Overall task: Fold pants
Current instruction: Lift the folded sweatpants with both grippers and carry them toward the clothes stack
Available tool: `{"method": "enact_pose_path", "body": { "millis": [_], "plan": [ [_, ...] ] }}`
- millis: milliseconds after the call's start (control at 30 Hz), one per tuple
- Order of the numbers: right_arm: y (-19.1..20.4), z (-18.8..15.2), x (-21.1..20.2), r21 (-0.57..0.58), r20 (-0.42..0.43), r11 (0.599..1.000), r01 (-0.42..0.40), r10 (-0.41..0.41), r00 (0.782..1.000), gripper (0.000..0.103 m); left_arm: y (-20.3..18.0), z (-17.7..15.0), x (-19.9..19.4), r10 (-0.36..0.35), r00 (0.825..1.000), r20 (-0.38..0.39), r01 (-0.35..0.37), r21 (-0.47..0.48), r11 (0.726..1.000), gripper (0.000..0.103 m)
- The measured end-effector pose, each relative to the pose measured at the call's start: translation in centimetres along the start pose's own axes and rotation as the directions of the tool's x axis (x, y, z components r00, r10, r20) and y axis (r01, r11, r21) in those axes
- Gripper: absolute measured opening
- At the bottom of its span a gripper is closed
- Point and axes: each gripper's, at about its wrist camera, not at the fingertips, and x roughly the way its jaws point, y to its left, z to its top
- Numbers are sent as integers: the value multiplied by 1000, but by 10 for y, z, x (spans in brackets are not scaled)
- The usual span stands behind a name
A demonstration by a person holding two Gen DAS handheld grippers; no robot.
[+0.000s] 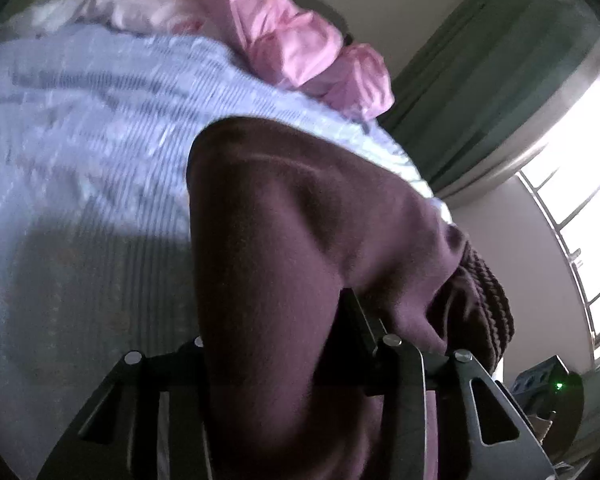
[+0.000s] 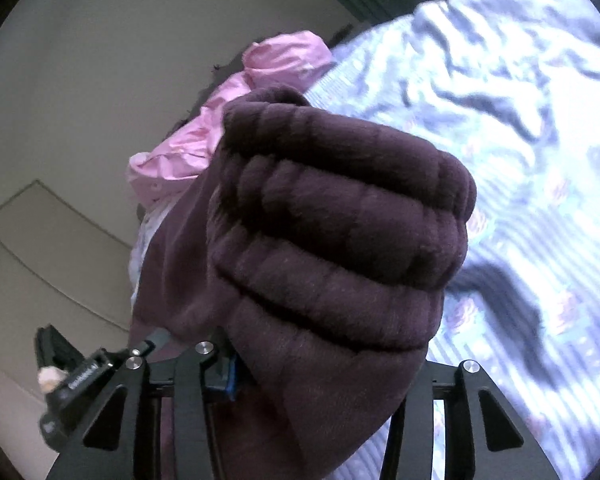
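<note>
Left wrist view: left gripper [image 1: 284,360] fingers clenched on maroon pants [image 1: 300,240], raised over striped bedsheet [image 1: 80,120], blocking most of view; pink clothes [image 1: 292,40], green curtain [image 1: 480,80] behind. Right wrist view: right gripper [image 2: 320,380] grasping ribbed waistband [image 2: 340,208]; no readable writing

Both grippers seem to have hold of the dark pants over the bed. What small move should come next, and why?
Probably lift both a little higher, then carry that end across. The pants drape over the left gripper, their ribbed waistband bunches over the right gripper, and the striped sheet lies close beneath. The fabric hides the fingertips, so each grip looks likely, not certain.
</note>
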Motion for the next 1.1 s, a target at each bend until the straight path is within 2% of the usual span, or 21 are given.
{"method": "enact_pose_path", "body": {
  "millis": [200, 300, 433, 600, 800, 933, 1100],
  "plan": [
    [33, -2, -41, -86, 76, 996, -23, 29, 997, 44, -16, 3, -51, -46, 997, 64, 44, 21, 999, 40],
    [55, -5, -63, -142, 107, 989, -35, 51, 993, 44, -22, 6, -90, -59, 991, 123, 54, 43, 998, 40],
    [96, -17, -88, -188, 130, 980, -70, 96, 987, 44, -19, 10, -151, -54, 980, 192, 42, 67, 997, 40],
    [166, -49, -102, -257, 121, 954, -154, 190, 974, 44, 10, 22, -243, -3, 959, 282, -22, 85, 996, 40],
    [269, -100, -83, -292, 29, 913, -285, 306, 952, 44, 73, 52, -363, 130, 912, 388, -175, 81, 981, 40],
    [352, -147, -52, -329, -65, 861, -387, 388, 919, 43, 129, 68, -434, 242, 862, 445, -281, 23, 960, 40],
    [446, -209, -5, -368, -190, 792, -487, 448, 874, 43, 197, 86, -494, 353, 813, 464, -379, -39, 925, 40]
  ]
}}
